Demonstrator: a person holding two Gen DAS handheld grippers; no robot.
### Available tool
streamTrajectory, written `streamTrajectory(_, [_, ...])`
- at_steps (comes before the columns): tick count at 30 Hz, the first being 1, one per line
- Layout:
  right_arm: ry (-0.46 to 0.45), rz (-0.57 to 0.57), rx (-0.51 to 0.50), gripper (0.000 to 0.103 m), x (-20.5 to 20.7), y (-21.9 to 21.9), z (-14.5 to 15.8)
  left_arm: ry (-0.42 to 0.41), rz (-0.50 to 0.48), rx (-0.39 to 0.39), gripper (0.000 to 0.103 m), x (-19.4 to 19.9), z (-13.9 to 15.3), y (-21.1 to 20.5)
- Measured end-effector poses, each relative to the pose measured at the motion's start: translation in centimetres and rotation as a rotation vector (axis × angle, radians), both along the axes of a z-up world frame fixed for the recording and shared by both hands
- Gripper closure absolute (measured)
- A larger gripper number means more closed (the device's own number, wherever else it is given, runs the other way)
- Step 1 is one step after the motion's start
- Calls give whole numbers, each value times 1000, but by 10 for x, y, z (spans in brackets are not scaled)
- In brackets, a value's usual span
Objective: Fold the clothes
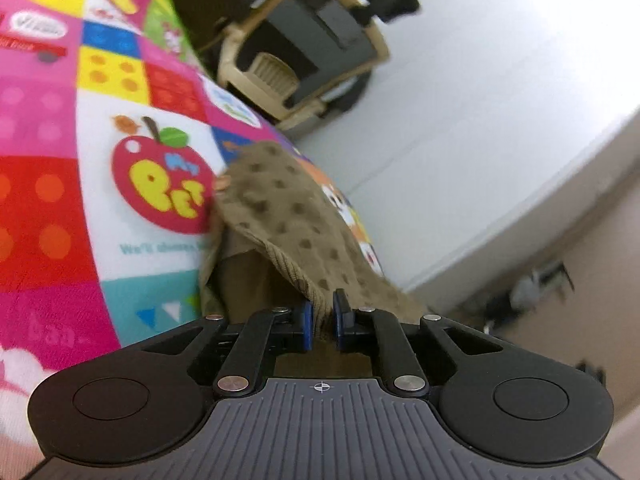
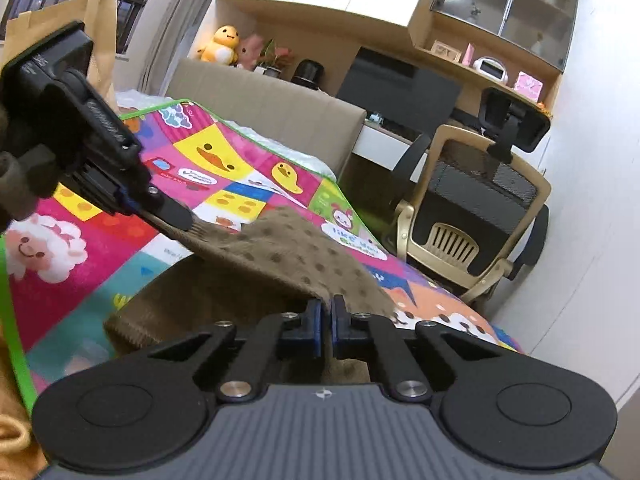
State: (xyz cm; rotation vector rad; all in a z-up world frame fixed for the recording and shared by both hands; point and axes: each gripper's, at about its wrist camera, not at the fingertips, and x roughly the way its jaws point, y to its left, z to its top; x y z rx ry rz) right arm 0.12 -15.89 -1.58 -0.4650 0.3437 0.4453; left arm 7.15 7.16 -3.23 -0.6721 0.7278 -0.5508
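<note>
**A:** Both grippers are on the brown dotted garment (image 2: 304, 256) here. The right gripper (image 2: 327, 322) has its jaws pinched on the ribbed hem, cloth wedged between the blue pads.

**B:** And the left gripper (image 1: 323, 312) does the same, jaws closed on that ribbed edge. From the right wrist view you can see it up at the left, clamping the hem's other end.

**A:** So the hem is stretched between the two and lifted, with the rest of the garment trailing down onto the patchwork blanket (image 2: 224, 176).

**B:** Looks to me like a fold in hand: an edge raised to be carried over the body of the cloth. Whether it's being lifted or lowered, I can't say.

**A:** Either way the two ends need to travel level and together, keeping the hem taut so it lands straight rather than bunched.

**B:** The surface is soft, a bright cartoon blanket spread over a bed, so the cloth may drag.

**A:** Beyond it there's a beige office chair (image 2: 468, 208), a dark monitor (image 2: 400, 88), wooden shelves and a yellow plush duck (image 2: 219, 44) behind the headboard.
</note>
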Motion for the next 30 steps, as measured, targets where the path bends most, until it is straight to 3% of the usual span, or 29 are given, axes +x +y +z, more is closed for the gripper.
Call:
streamTrajectory(6, [156,-35,-34,99,1,-17,-32,106,-88,183,86,-5,-29,-26])
streamTrajectory(8, [186,-57,-38,97,2,-26,-38,75,-150,225,71,-11,-21,-28])
streamTrajectory(10, [175,-75,-10,84,5,-40,-29,33,-209,272,54,-19,-10,-28])
streamTrajectory(12, [165,-94,18,58,8,-54,-20,5,-249,316,52,-28,0,-28])
streamTrajectory(15, [149,-121,60,57,12,-75,-6,-67,-244,330,49,-22,25,-29])
streamTrajectory(19, [192,-75,277,51,33,-79,12,-190,-164,300,24,22,54,-36])
streamTrajectory(22, [260,24,371,40,56,-54,13,-223,-105,276,21,59,60,-48])
streamTrajectory(27, [363,101,278,24,86,-6,-21,-79,-119,321,19,127,24,-65])
streamTrajectory(30, [379,111,283,23,95,-8,-20,-99,-154,348,19,135,17,-71])
